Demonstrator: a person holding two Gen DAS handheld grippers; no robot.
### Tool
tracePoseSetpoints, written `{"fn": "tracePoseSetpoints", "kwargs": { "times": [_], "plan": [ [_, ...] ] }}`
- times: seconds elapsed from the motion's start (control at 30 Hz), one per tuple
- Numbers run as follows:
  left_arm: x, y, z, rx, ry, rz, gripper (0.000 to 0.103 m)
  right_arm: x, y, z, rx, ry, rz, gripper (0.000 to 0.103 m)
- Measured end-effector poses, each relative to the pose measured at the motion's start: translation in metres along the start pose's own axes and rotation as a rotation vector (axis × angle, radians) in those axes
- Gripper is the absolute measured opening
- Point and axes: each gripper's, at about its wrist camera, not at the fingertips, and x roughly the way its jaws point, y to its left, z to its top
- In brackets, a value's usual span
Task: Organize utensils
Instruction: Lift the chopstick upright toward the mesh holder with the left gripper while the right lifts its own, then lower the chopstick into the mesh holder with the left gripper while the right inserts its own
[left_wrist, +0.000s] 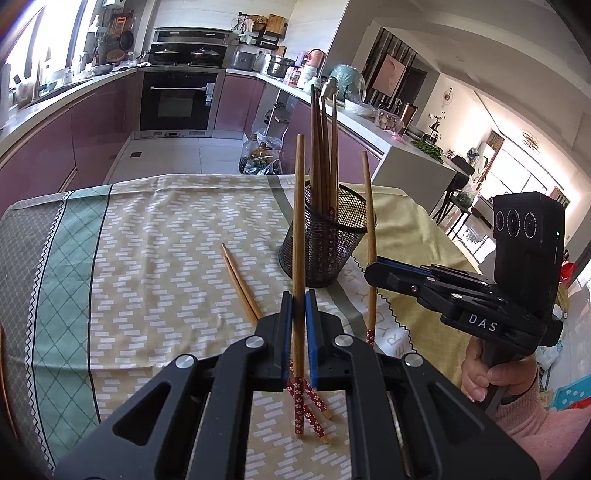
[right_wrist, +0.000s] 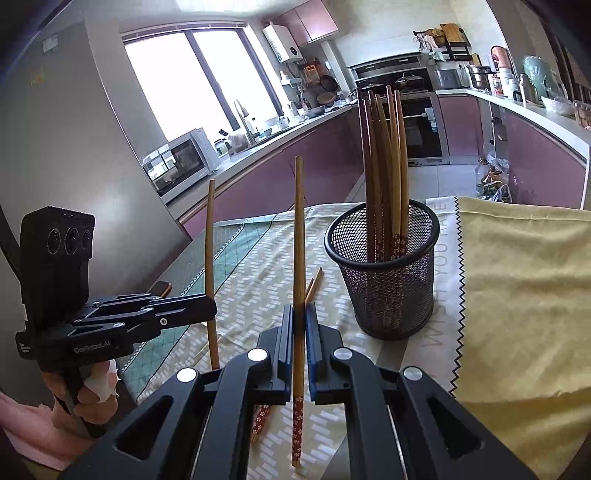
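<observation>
My left gripper (left_wrist: 298, 306) is shut on a wooden chopstick (left_wrist: 299, 221) held upright, its red patterned end near the tablecloth. To its right, my right gripper (left_wrist: 371, 273) is shut on a second upright chopstick (left_wrist: 368, 206). In the right wrist view the right gripper (right_wrist: 298, 321) clamps its chopstick (right_wrist: 298, 240), and the left gripper (right_wrist: 212, 308) holds the other chopstick (right_wrist: 210, 240) at the left. A black mesh cup (left_wrist: 325, 240) (right_wrist: 388, 277) stands just beyond both, with several chopsticks (left_wrist: 323, 147) (right_wrist: 384, 166) in it. Two more chopsticks (left_wrist: 240, 280) (right_wrist: 314, 284) lie on the table.
A patterned tablecloth (left_wrist: 147, 240) covers the table, and a yellow cloth (right_wrist: 517, 295) lies right of the cup. A dark phone-like object (right_wrist: 162, 286) rests near the table's far left edge. Kitchen counters and an oven stand beyond the table. A hand in a pink sleeve (left_wrist: 517, 413) holds each gripper.
</observation>
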Motion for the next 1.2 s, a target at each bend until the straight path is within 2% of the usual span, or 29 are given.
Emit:
{"fn": "tracePoseSetpoints", "kwargs": {
  "times": [1.2],
  "plan": [
    [-0.008, -0.013, 0.021, 0.019, -0.060, -0.055, 0.008, -0.019, 0.006, 0.020, -0.029, -0.082, -0.008, 0.006]
  ]
}}
